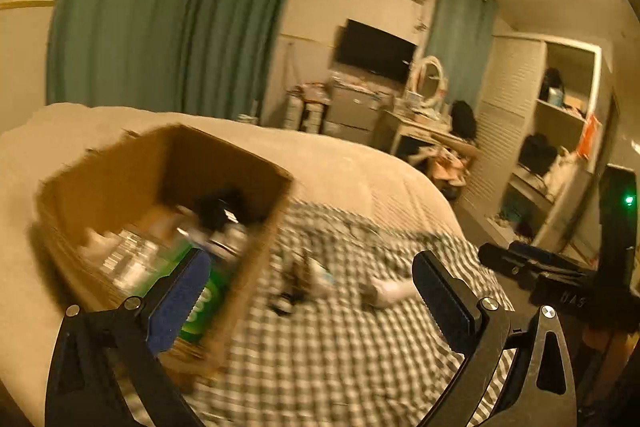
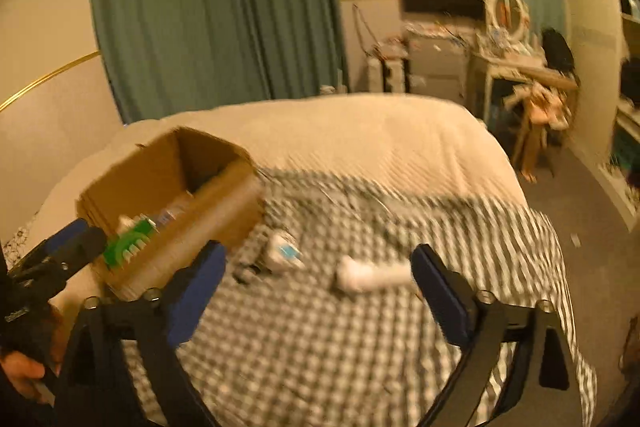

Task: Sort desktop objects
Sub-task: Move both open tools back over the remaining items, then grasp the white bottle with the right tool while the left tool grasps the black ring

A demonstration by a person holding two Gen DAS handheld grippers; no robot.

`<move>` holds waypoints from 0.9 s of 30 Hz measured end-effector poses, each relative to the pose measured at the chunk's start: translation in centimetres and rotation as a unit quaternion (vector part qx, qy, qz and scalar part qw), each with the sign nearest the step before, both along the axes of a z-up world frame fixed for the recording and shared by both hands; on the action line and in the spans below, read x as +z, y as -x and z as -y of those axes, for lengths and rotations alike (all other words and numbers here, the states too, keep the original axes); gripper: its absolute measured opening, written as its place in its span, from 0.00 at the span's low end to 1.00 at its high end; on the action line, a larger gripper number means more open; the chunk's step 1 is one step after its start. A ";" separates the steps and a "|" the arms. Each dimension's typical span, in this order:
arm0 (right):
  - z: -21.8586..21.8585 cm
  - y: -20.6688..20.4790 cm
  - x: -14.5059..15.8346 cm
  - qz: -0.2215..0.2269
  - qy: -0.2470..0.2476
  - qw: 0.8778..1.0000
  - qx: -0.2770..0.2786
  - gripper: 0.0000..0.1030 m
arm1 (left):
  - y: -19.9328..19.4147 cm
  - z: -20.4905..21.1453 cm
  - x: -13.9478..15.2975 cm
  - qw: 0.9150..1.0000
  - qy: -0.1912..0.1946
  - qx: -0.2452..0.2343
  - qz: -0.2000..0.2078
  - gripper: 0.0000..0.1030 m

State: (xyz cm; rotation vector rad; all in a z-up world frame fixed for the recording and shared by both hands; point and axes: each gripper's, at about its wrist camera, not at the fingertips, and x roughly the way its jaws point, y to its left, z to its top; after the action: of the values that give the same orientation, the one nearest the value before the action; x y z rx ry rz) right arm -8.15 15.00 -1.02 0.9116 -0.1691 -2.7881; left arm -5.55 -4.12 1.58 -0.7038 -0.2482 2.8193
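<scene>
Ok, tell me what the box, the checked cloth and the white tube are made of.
Box: likely corrugated cardboard, matte brown, with open flaps and a raw top edge.
Checked cloth: seemingly woven fabric, matte, draping softly over the bed.
White tube: probably plastic, smooth with a slight sheen; blur leaves this open.

Black hand-held gripper (image 1: 312,291), blue pads (image 1: 180,301), silver screws.

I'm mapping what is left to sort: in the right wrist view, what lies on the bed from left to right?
Cardboard box with a green item inside → small dark object → white container with a blue label → white tube-shaped item. All are blurred.
</scene>
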 end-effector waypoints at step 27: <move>-1.6 12.2 -14.9 0.099 0.015 0.995 0.011 1.00 | 15.5 -5.4 -17.7 0.969 0.086 0.111 0.202 1.00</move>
State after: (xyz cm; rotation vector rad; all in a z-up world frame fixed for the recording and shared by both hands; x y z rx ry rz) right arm -20.40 16.57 -15.91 1.1748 -0.2291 -2.6635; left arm -21.06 1.31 -16.08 -1.3727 -0.1564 2.8993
